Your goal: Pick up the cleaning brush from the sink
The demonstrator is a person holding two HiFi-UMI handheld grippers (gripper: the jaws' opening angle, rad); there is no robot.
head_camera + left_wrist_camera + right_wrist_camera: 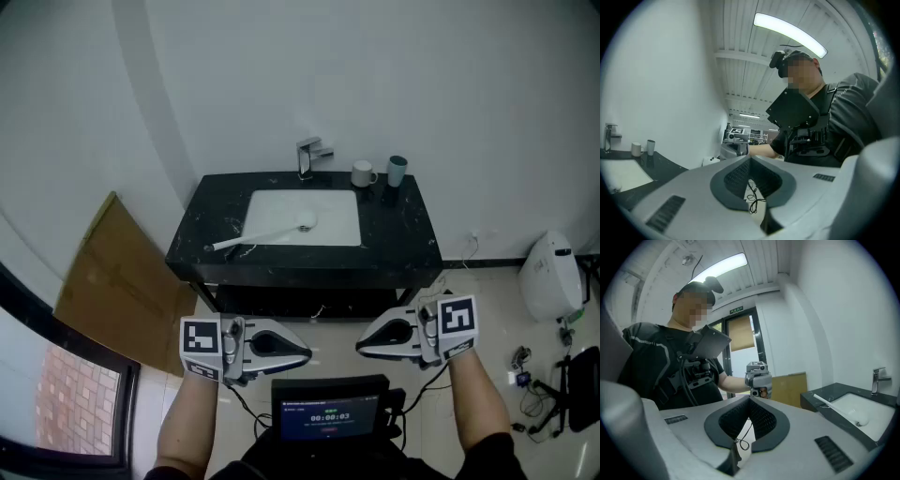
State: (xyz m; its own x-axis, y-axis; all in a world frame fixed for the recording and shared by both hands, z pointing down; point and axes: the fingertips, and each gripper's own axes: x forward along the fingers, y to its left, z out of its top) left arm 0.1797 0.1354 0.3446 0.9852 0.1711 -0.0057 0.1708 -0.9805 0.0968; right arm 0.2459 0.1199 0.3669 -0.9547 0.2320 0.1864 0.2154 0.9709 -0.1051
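The cleaning brush is white with a long handle. It lies slantwise, head in the white sink and handle end out on the black counter's left side; the right gripper view also shows the brush. Both grippers hang well in front of the counter, at chest height, pointing at each other. My left gripper is shut and empty, and the left gripper view has its tips meeting. My right gripper is shut on nothing, its pads together.
A chrome tap stands behind the basin, with a white mug and a grey cup to its right. A cardboard sheet leans at the left. A white appliance and cables sit on the floor at right. A screen hangs at my chest.
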